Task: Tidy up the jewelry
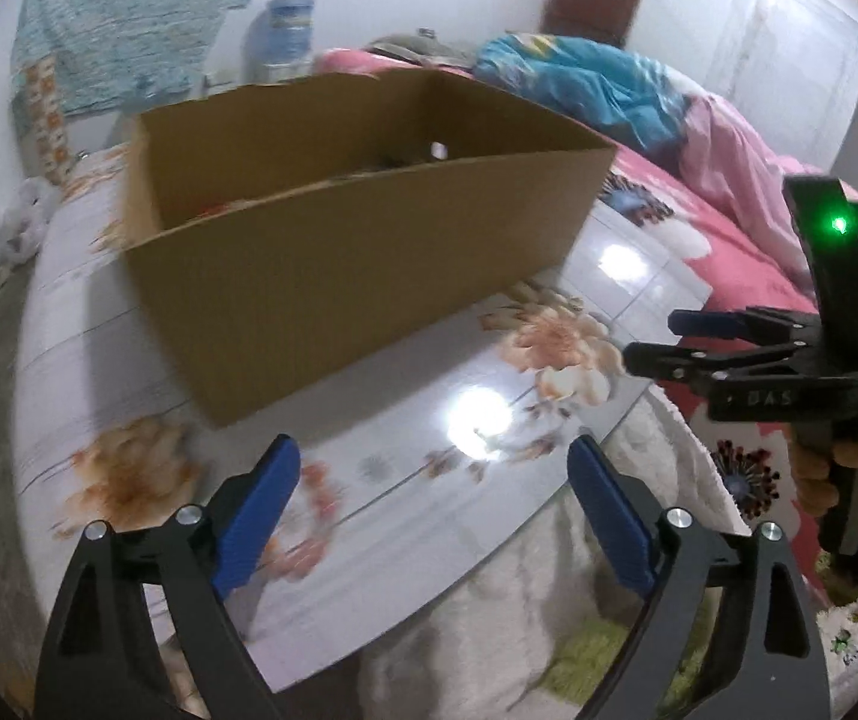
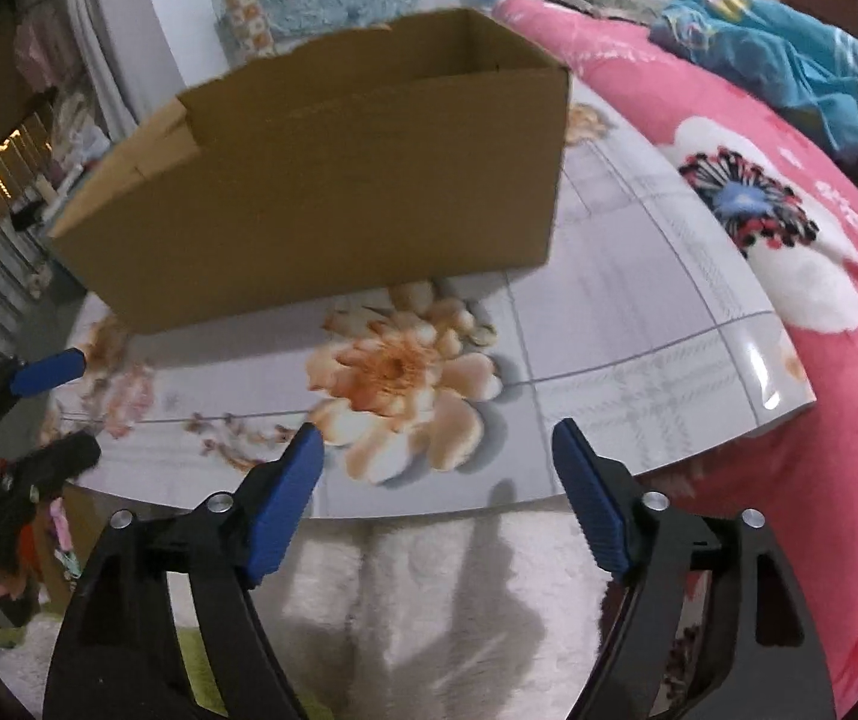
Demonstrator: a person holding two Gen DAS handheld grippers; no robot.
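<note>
An open brown cardboard box (image 1: 333, 252) stands on a glossy flower-patterned table (image 1: 489, 384); it also shows in the right wrist view (image 2: 333, 198). Its inside is mostly hidden; only dim shapes show near the far wall. No jewelry is clearly visible. My left gripper (image 1: 435, 480) is open and empty, above the table's near edge in front of the box. My right gripper (image 2: 438, 462) is open and empty, near the table's front edge. The right gripper shows from the side in the left wrist view (image 1: 651, 339), and the left gripper shows at the left of the right wrist view (image 2: 84, 402).
A bed with a pink floral blanket (image 2: 789, 276) and a blue cloth (image 2: 789, 60) lies right of the table. A white fluffy rug (image 2: 429, 600) lies below the table's front edge. A water bottle (image 1: 285, 30) stands by the far wall.
</note>
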